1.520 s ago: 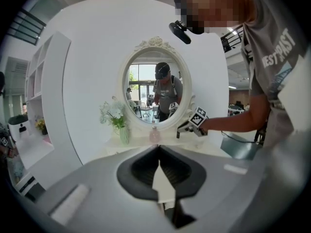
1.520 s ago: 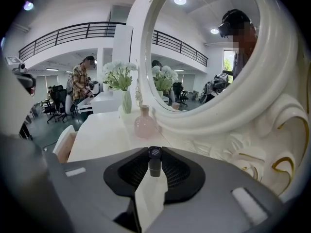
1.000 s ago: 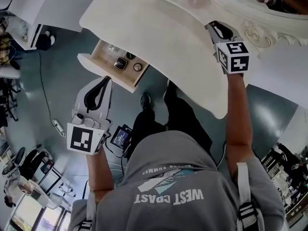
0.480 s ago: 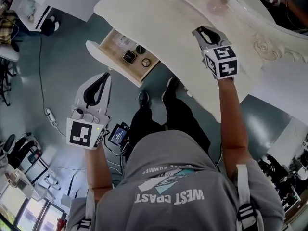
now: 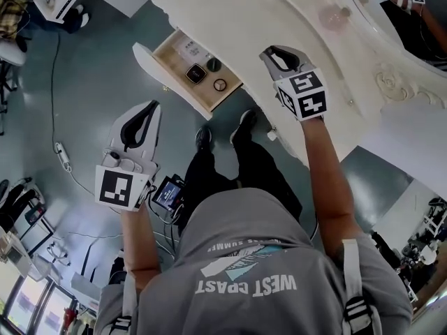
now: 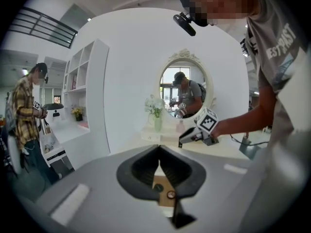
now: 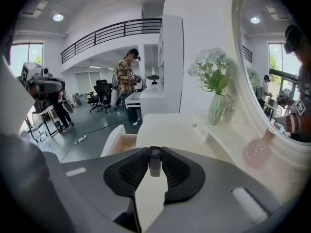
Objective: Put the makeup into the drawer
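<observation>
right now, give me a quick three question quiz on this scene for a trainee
1. True or false: the drawer is open.
2. What is clamped between the right gripper's jaws? A: a dark-capped makeup tube. B: a hairbrush. C: nothing.
3. Fill in: the left gripper's jaws stand ___ (together or apart), with nothing between them.
Key: 1 true; 2 A; 3 together.
</observation>
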Tool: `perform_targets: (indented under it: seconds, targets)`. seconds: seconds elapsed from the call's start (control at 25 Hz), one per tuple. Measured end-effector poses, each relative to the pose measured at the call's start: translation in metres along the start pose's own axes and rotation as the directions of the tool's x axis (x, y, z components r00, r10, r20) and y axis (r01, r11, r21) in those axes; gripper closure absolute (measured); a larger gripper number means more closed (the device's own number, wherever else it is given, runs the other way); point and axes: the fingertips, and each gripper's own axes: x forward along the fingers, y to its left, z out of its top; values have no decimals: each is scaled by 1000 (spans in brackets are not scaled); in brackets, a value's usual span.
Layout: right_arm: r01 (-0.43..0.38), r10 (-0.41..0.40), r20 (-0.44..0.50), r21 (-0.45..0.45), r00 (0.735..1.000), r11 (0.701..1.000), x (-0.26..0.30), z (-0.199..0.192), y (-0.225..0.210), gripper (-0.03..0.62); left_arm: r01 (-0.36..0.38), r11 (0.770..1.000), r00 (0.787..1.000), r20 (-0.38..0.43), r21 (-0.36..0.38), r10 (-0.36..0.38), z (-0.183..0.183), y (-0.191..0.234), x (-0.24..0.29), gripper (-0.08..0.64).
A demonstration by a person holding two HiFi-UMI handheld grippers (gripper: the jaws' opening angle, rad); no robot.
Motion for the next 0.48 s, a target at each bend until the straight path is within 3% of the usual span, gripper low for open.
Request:
perform_targets:
  seconds: [0.32,0.48]
  targets:
    - [-103,102,-40,-41,994,994,36,0,60,502,-32,999,999,-3,-43,32,-25,20,-14,558]
    - [-157,153,-70,-57,986,986,57,-6,90,502,-51,997,998,35,-56,53,-33,31,-18,558]
